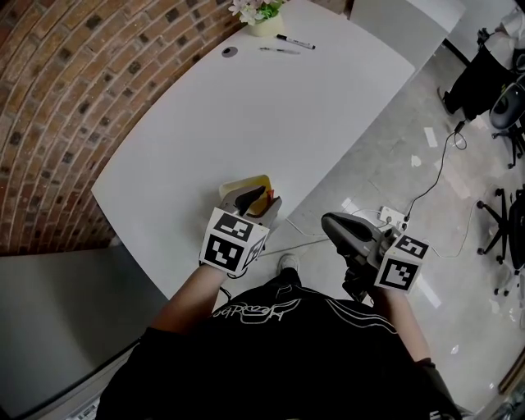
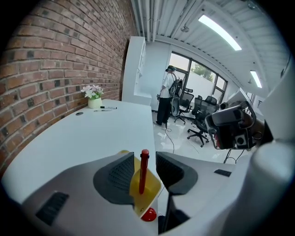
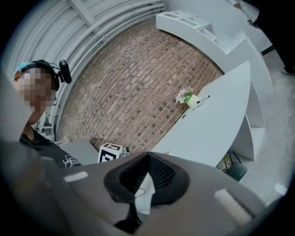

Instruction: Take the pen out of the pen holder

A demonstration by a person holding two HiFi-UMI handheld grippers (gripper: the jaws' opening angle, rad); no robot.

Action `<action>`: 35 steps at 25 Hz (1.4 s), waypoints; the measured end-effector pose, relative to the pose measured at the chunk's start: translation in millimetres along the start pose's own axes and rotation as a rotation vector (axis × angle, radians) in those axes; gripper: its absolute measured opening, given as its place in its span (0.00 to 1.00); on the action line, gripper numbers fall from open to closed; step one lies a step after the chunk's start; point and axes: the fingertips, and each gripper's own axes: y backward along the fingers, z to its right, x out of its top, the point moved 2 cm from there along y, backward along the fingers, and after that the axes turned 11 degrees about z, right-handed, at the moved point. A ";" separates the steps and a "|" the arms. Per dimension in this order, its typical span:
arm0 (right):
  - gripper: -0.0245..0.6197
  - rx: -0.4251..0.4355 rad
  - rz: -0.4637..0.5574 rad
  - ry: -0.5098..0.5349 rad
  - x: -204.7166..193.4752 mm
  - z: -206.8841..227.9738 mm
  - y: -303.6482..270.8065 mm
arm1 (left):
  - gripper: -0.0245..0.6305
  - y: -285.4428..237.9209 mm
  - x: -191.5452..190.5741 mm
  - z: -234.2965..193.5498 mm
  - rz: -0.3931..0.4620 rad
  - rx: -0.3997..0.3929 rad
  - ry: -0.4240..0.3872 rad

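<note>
A yellow pen holder [image 1: 244,187] stands at the near edge of the white table [image 1: 271,123]. A red pen [image 2: 144,170] stands upright in the pen holder [image 2: 151,188]. My left gripper [image 2: 145,159] is tilted down over it, open, with one jaw on each side of the pen and a gap between each pad and the pen. In the head view the left gripper [image 1: 256,202] covers the holder's near side. My right gripper [image 1: 330,221] hangs off the table to the right, over the floor. Its pads [image 3: 159,173] meet at the tip with nothing between them.
A small flower pot [image 1: 262,20], a black marker [image 1: 295,41] and a thin pen [image 1: 279,51] lie at the table's far end by the brick wall. A red round piece [image 2: 148,214] shows under the holder. Cables and a power strip [image 1: 394,217] lie on the floor.
</note>
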 end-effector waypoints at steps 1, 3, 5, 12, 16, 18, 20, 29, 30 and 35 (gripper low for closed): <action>0.04 -0.003 0.002 0.000 0.0 0.9 1.0 | 0.26 -0.5 -0.2 0.1 -0.001 0.000 0.001; 0.04 -0.005 0.005 -0.002 -0.3 2.1 2.1 | 0.26 -1.1 -0.5 -0.1 0.001 0.001 0.013; 0.04 -0.007 0.005 -0.004 -1.2 3.2 2.5 | 0.26 -1.7 -2.0 -0.4 -0.002 -0.001 0.026; 0.04 -0.009 0.001 -0.012 -4.0 5.5 0.9 | 0.19 -2.0 -2.4 -1.7 0.001 0.011 0.016; 0.04 -0.009 0.000 -0.014 -5.0 5.4 1.8 | 0.12 -0.7 -3.9 -0.5 -0.006 0.018 0.012; 0.04 -0.011 0.002 -0.014 -4.4 6.3 1.5 | 0.12 -0.3 -3.7 -1.2 -0.005 0.021 0.011; 0.04 -0.010 0.003 -0.016 -4.8 7.4 1.1 | 0.12 0.1 -4.1 -1.3 -0.004 0.020 0.013; 0.04 0.003 -0.003 -0.029 -8.2 10.7 -2.4 | 0.12 3.0 -3.4 0.3 -0.014 0.022 -0.004; 0.04 0.004 -0.002 -0.029 -8.0 10.5 -2.4 | 0.12 3.9 -2.8 0.2 -0.013 0.025 -0.008; 0.04 0.012 -0.002 -0.032 -8.4 6.1 3.1 | 0.12 10.9 2.7 3.2 -0.005 0.040 -0.018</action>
